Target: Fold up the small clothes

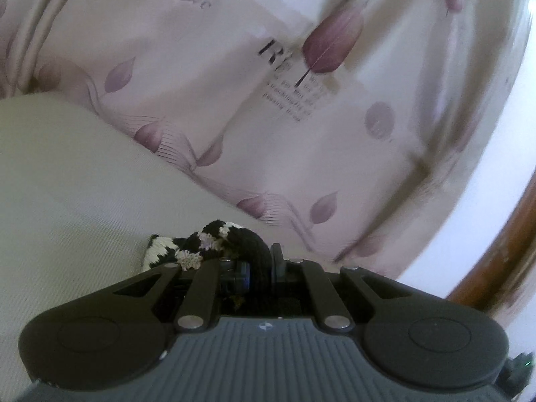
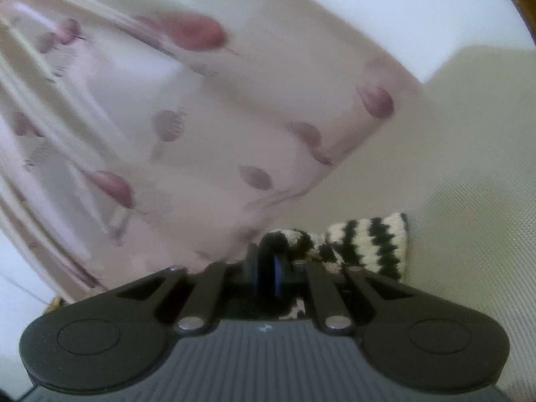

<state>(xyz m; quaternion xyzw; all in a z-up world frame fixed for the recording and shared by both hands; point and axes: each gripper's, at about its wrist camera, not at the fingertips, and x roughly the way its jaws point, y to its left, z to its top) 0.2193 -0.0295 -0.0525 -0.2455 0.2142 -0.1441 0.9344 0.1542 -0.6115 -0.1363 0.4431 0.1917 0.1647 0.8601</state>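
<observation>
Black-and-cream knitted garment [image 1: 207, 244] sits low in the middle of both views, bunched up. Left gripper [image 1: 259, 264] and right gripper [image 2: 268, 268] each pinch it tight. Folding looks only begun; nothing lies flat yet.

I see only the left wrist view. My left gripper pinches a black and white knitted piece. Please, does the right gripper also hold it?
Observer: Yes. In the right wrist view the right gripper is shut on the black edge of the same knitted garment.
Operator: How does the rest of it look from there?
Observer: A flat part with black and cream zigzag stripes spreads to the right of the fingers, resting on the cream textured cloth.
Operator: Is the leaf-printed sheet near the right gripper?
Observer: Yes, the leaf-printed sheet fills the left and middle of that view, though blurred. Your left gripper is not visible there.
</observation>
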